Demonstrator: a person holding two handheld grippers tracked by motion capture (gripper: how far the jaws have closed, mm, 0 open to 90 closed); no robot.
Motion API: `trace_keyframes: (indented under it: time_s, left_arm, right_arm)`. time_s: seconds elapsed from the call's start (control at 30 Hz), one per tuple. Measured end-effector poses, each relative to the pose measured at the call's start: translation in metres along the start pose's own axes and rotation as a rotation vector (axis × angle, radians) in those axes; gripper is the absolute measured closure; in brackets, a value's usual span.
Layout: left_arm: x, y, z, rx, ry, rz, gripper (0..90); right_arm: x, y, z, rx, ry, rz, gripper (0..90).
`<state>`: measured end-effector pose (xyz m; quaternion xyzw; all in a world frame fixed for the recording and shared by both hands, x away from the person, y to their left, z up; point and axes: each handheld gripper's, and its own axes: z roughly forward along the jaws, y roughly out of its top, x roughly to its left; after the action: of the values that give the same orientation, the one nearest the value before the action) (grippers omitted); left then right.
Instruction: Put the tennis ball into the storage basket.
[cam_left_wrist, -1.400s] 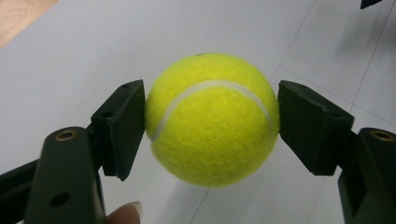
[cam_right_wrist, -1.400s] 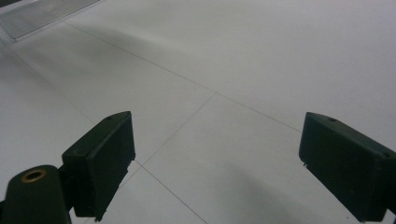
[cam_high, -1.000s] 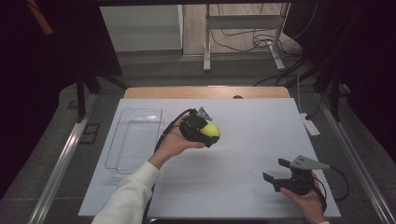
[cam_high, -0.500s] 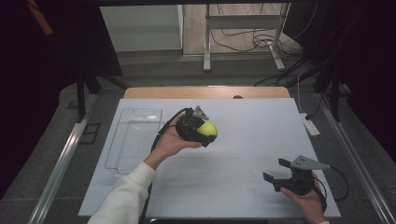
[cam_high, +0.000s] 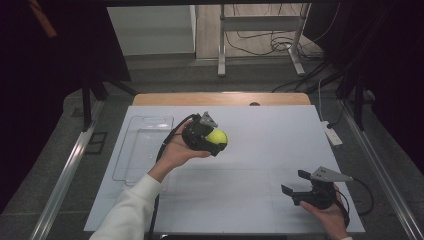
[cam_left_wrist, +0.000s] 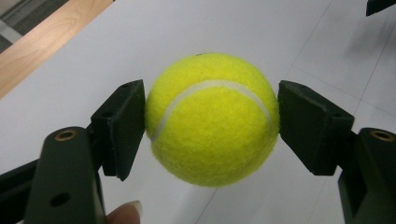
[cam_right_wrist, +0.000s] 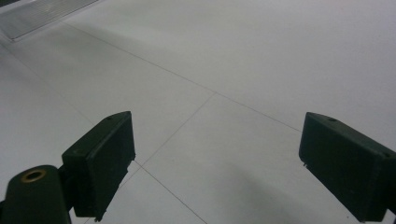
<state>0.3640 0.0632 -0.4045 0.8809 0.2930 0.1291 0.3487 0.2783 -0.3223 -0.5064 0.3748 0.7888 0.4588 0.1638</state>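
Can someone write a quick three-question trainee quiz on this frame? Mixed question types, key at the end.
1. True or false: the left gripper is shut on the tennis ball.
2. Which thing lies on the table's left part? A) clear plastic tray B) metal bowl C) cardboard box
3. How do the jaws of the right gripper stand, and what is between them?

Key
1. True; both pads press on the ball, which is held above the table.
2. A
3. Open, with nothing between them; the gripper is low at the table's near right corner.
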Motion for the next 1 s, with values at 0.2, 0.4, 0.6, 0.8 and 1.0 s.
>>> trace_keyframes:
  time_s: [0.2, 0.4, 0.6, 0.8, 1.0]
  left_arm:
    - [0.003, -0.002, -0.004, 0.001, 0.01, -0.004, 27.2]
    - [0.005, -0.003, -0.006, -0.003, 0.017, -0.009, 27.2]
    - [0.007, -0.003, -0.008, -0.008, 0.028, -0.013, 27.2]
    - [0.009, -0.003, -0.009, -0.008, 0.035, -0.014, 27.2]
    - [0.012, -0.003, -0.014, -0.016, 0.049, -0.019, 27.2]
  right_arm:
    - [0.0, 0.0, 0.0, 0.002, 0.0, -0.001, 10.8]
    - [0.0, 0.0, 0.0, 0.003, 0.0, -0.001, 10.8]
    - [0.0, 0.0, 0.0, 0.001, -0.001, 0.001, 10.8]
    - [0.0, 0.0, 0.0, 0.002, -0.002, 0.0, 10.8]
    - [0.0, 0.0, 0.0, 0.002, -0.002, 0.003, 10.8]
